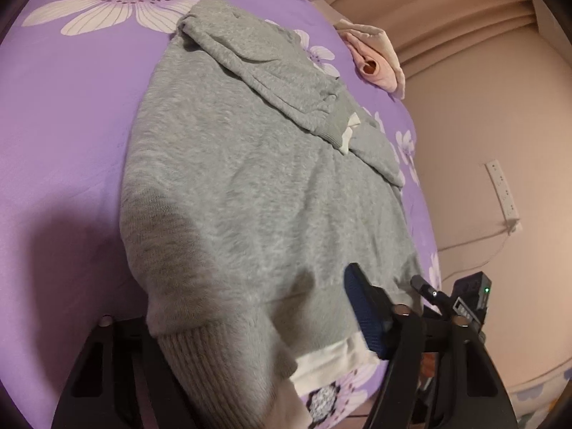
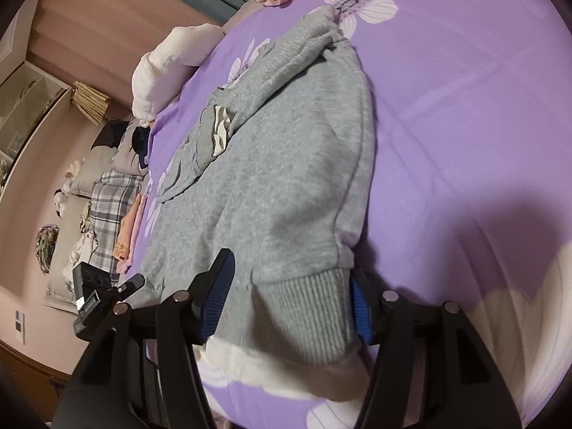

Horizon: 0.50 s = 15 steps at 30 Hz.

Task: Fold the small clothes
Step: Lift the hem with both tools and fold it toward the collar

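Ribbed hem (image 2: 307,307) of the grey sweater (image 1: 250,178) on the purple bedsheet (image 1: 71,125) is clamped by both the right gripper (image 2: 291,300) and left gripper (image 1: 250,325) — folded plaid clothes (image 2: 111,196) are seen only from the right wrist.

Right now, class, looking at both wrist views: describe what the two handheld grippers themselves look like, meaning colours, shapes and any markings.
Both the left gripper and right gripper have matte black, angular plastic linkage arms with cut-out slots and round silver pivot pins. Their jaws carry blue ribbed pads. Each view also shows the other tool's black boxy module, one with a small green light. No cables or sleeves are visible.
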Each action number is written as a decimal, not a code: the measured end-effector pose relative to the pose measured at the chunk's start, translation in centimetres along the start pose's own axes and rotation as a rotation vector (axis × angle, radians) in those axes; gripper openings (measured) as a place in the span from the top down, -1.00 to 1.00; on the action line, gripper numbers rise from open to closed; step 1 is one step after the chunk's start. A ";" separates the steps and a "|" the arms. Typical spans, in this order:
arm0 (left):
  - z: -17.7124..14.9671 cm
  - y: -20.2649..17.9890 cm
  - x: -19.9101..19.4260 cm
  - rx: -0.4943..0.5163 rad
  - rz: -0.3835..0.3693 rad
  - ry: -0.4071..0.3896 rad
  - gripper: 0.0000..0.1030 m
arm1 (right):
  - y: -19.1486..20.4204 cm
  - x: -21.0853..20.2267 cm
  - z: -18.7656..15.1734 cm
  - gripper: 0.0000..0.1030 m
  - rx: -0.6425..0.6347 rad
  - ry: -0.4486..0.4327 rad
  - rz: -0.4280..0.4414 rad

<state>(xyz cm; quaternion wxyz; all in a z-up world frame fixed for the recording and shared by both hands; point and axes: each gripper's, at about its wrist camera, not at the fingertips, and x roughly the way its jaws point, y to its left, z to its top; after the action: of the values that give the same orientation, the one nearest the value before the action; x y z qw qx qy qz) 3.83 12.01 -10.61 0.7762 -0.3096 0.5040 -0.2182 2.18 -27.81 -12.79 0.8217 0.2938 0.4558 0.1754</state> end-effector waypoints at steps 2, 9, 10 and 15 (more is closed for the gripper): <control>0.0 0.1 0.2 -0.009 0.023 0.000 0.20 | 0.1 0.2 0.1 0.07 -0.005 -0.008 -0.019; -0.3 2.4 -0.6 -0.103 0.021 -0.005 0.74 | -0.6 -0.2 0.0 0.46 0.027 -0.033 -0.010; -0.4 2.2 -0.8 -0.092 0.023 -0.008 0.75 | -0.5 -0.3 0.0 0.50 0.031 -0.038 -0.001; 0.1 0.2 -2.8 -0.023 -0.051 -0.057 0.79 | 0.7 -1.7 0.2 0.58 0.022 -0.098 0.077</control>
<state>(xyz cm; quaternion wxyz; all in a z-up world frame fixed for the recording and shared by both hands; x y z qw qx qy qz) 2.81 13.98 -8.96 0.7808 -0.3374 0.4761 -0.2232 1.47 -28.27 -11.10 0.8324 0.3283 0.4052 0.1875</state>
